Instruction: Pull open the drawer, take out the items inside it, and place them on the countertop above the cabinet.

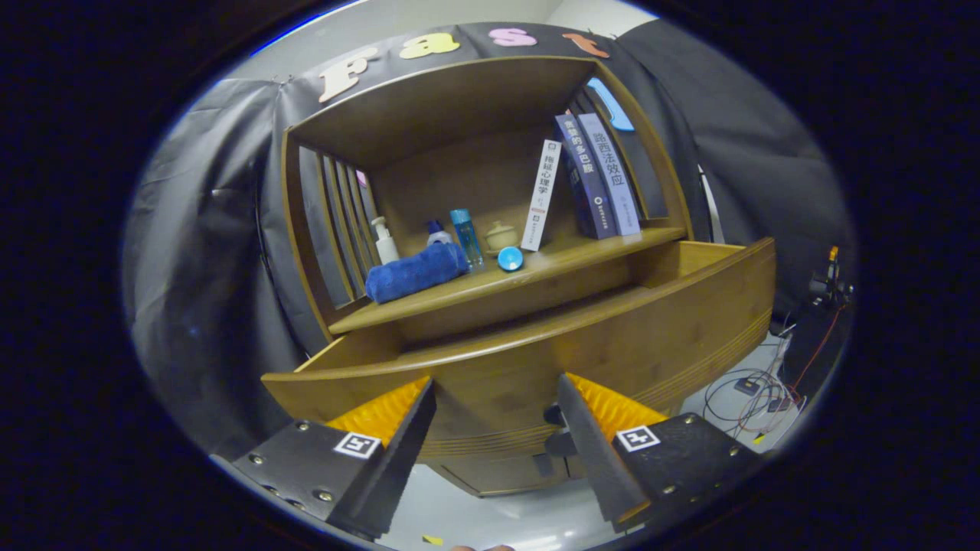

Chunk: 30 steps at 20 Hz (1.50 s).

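Gripper (496, 428): fingers spread wide, nothing between them but the drawer front; no pinch on anything.
Drawer (536, 360): pulled out from the wooden cabinet, front panel just ahead of the fingertips, long axis running across the view from left corner to right corner.
Drawer knob (556, 417): dark, on the front panel, just beside the inner edge of the right finger; apart from it or touching, cannot tell.
Drawer contents: hidden behind the front panel's top edge from this low angle; which items remain, cannot tell.
Countertop (582, 256): directly above and behind the open drawer; blue rolled towel (417, 274) near its left end, blue round lid (511, 259) at the front edge near the middle, pump bottle (384, 241), blue bottle (467, 237) and small lidded pot (501, 236) further back, books (586, 180) upright toward the right end.
Key relation: drawer cavity lies up and beyond the fingers, over the panel's top edge; probably a lift first, then a reach forward and down.
Stage, as judged: opening done; emptying possibly partly done.
Risk: fingertips catching the panel's top edge on the rise.
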{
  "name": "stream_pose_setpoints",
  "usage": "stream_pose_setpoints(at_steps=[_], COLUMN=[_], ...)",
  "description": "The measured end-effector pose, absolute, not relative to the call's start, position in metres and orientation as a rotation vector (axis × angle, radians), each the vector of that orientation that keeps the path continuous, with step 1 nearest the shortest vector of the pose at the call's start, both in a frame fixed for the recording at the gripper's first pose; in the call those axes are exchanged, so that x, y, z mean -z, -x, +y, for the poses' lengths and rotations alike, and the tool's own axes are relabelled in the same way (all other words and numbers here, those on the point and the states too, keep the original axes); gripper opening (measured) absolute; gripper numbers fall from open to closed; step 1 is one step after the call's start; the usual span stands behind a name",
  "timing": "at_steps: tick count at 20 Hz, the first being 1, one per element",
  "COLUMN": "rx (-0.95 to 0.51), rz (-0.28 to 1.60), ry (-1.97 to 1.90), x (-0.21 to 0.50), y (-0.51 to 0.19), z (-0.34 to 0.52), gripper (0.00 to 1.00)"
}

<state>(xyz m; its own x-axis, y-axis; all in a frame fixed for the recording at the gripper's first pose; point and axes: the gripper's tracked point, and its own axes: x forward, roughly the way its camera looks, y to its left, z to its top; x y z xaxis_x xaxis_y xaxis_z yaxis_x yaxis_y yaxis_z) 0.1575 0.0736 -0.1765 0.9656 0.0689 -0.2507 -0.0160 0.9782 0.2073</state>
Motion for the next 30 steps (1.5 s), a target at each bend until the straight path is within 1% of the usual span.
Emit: stream_pose_setpoints(at_steps=[18,30], rx=[-0.060,-0.073], rz=[0.289,0.302], ry=[-0.203,-0.221], x=[0.182,0.187], y=[-0.243,-0.281], z=[0.080,0.082], gripper=[0.96,0.97])
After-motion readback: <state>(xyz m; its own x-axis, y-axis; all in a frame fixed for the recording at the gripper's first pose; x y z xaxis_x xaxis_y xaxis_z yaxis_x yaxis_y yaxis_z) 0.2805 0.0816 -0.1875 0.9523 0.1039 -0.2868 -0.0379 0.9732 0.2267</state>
